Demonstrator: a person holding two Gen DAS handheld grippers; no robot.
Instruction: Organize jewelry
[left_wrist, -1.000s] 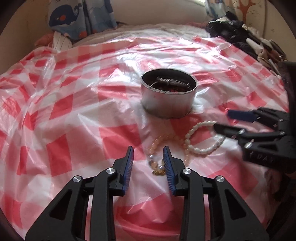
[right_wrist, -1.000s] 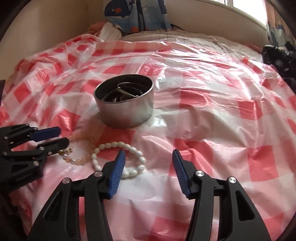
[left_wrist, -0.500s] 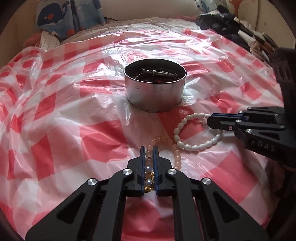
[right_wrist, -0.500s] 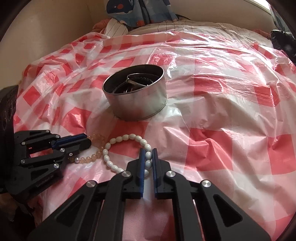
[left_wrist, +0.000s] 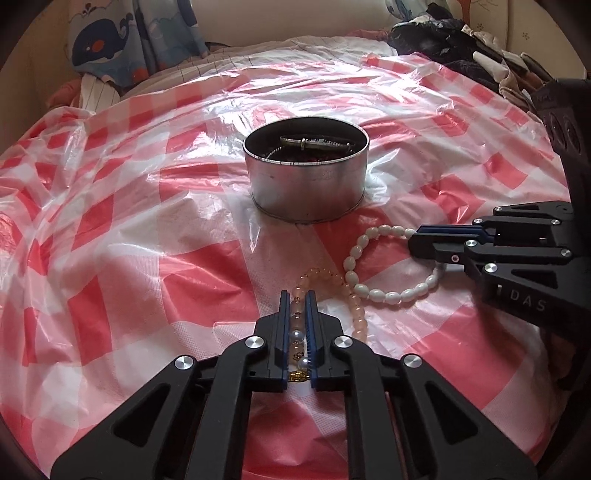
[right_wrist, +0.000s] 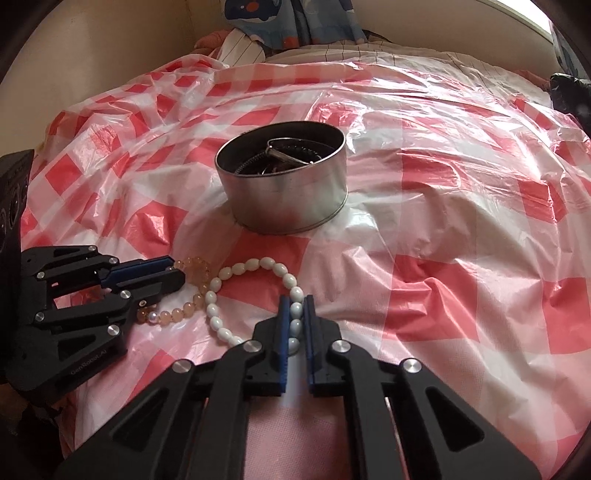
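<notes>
A peach bead bracelet (left_wrist: 352, 299) with a gold clasp lies on the red-and-white checked plastic sheet (left_wrist: 110, 229). My left gripper (left_wrist: 297, 295) is shut on its near side, beads pinched between the blue pads. Beside it lies a white bead bracelet (right_wrist: 218, 314); my right gripper (right_wrist: 296, 300) is shut on its right side. In the left wrist view the right gripper (left_wrist: 415, 240) reaches in from the right onto the white bracelet (left_wrist: 373, 291). A round metal tin (left_wrist: 306, 177) holding dark jewelry stands just beyond both bracelets, also in the right wrist view, tin (right_wrist: 284, 195).
The plastic sheet covers a soft, rumpled bed. A whale-print cloth (left_wrist: 122, 40) and striped fabric lie at the far left edge. Dark clothes (left_wrist: 454, 44) are piled at the far right. A wall closes the far side.
Both grippers went from open to shut, the left onto the peach bracelet and the right onto the white one. Both came a little closer to the tin.
</notes>
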